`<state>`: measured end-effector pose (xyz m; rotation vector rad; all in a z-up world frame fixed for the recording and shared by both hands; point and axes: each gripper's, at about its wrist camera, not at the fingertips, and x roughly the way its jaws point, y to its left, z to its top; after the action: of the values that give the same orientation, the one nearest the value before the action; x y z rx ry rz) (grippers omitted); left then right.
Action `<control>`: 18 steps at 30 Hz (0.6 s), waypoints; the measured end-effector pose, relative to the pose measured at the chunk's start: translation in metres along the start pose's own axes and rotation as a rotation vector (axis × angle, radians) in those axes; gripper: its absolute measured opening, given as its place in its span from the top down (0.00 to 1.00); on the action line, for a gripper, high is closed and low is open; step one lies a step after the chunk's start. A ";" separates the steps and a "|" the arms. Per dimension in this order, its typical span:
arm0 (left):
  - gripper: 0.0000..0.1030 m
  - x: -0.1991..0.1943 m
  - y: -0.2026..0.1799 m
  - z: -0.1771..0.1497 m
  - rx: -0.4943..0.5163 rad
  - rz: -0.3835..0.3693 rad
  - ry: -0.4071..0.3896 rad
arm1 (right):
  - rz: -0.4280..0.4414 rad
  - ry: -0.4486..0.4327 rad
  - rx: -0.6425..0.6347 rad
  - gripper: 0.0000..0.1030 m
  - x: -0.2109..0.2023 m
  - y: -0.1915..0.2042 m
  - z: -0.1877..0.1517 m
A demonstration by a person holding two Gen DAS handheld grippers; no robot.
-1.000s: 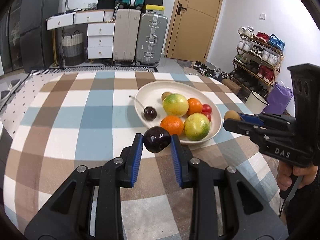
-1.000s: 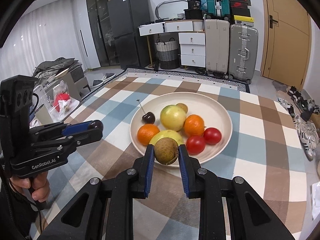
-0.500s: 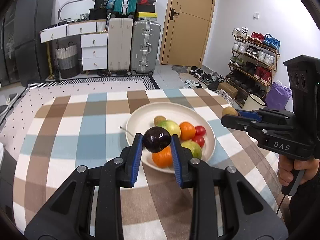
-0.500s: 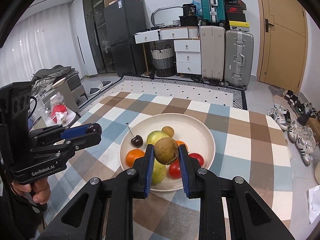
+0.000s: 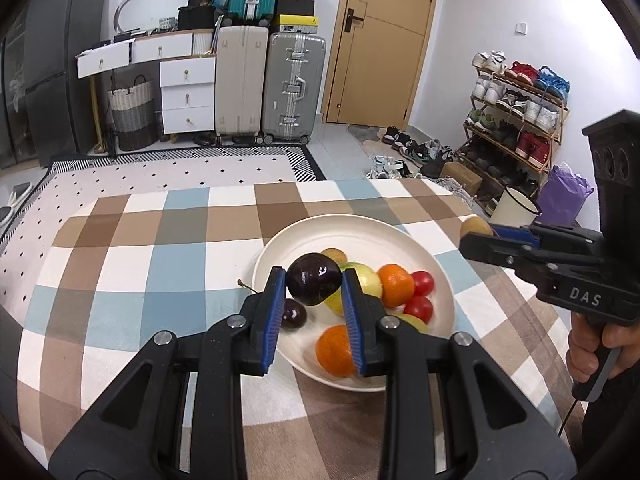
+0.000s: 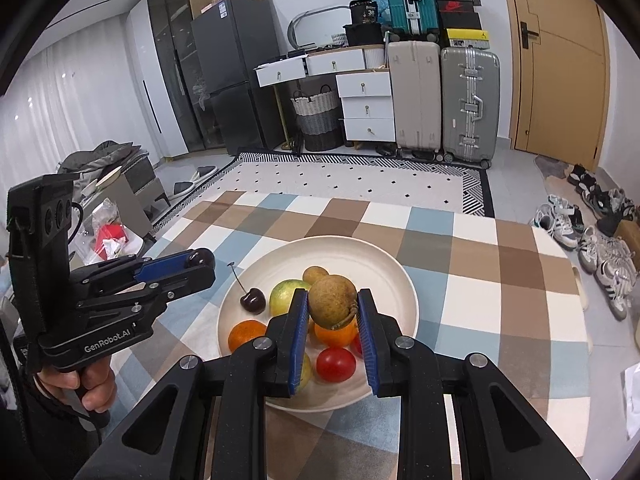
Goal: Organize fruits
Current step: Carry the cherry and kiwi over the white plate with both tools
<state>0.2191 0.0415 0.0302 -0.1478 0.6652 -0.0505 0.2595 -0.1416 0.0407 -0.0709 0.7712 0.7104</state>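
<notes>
My left gripper [image 5: 314, 286] is shut on a dark purple plum [image 5: 314, 283], held in the air above the near left part of the white plate [image 5: 360, 228]. My right gripper [image 6: 333, 304] is shut on a small brown longan [image 6: 332, 300], held above the plate [image 6: 360, 246] too. The plate holds a cherry with a stem [image 6: 253, 300], two oranges [image 6: 246, 334], red tomatoes [image 6: 336, 364], a green-yellow fruit [image 6: 285, 296] and a small brown fruit [image 6: 314, 274]. The right gripper also shows in the left wrist view [image 5: 474, 230], and the left in the right wrist view [image 6: 200, 258].
The plate sits on a checked tablecloth [image 5: 160, 264]. Beyond the table are a patterned rug [image 6: 360, 176], suitcases [image 5: 296, 88], white drawers [image 5: 186, 96], a wooden door and a shoe rack [image 5: 516, 120] at the right.
Both grippers have risen with their fruits and now hang higher over the plate; the plate looks smaller and farther below. Both grips are unchanged.
</notes>
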 end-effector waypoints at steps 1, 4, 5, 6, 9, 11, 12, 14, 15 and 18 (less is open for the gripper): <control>0.75 0.006 0.004 0.001 -0.005 -0.001 0.002 | -0.003 0.002 0.000 0.76 0.003 -0.001 0.000; 0.75 0.014 0.009 0.003 -0.007 0.005 0.009 | -0.014 0.005 0.003 0.76 0.010 -0.002 0.002; 0.75 0.018 0.012 0.004 -0.011 0.007 0.011 | -0.016 0.005 0.010 0.76 0.012 -0.004 0.002; 0.75 0.021 0.014 0.005 -0.014 0.007 0.013 | -0.016 0.005 0.018 0.76 0.015 -0.005 0.003; 0.75 0.030 0.019 0.007 -0.022 0.009 0.018 | -0.026 0.006 0.028 0.76 0.023 -0.008 0.005; 0.75 0.037 0.020 0.006 -0.024 0.013 0.022 | -0.031 0.011 0.031 0.76 0.028 -0.011 0.005; 0.75 0.039 0.020 0.006 -0.024 0.010 0.025 | -0.033 0.015 0.034 0.76 0.031 -0.013 0.004; 0.75 0.045 0.017 0.003 -0.011 0.016 0.036 | -0.038 0.032 0.043 0.76 0.039 -0.017 0.001; 0.75 0.047 0.017 0.002 -0.005 0.022 0.039 | -0.041 0.037 0.047 0.76 0.042 -0.019 0.000; 0.75 0.056 0.013 -0.003 0.012 0.025 0.060 | -0.046 0.050 0.073 0.76 0.051 -0.027 -0.003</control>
<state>0.2617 0.0486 -0.0081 -0.1270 0.7266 -0.0350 0.3003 -0.1346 -0.0003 -0.0401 0.8404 0.6380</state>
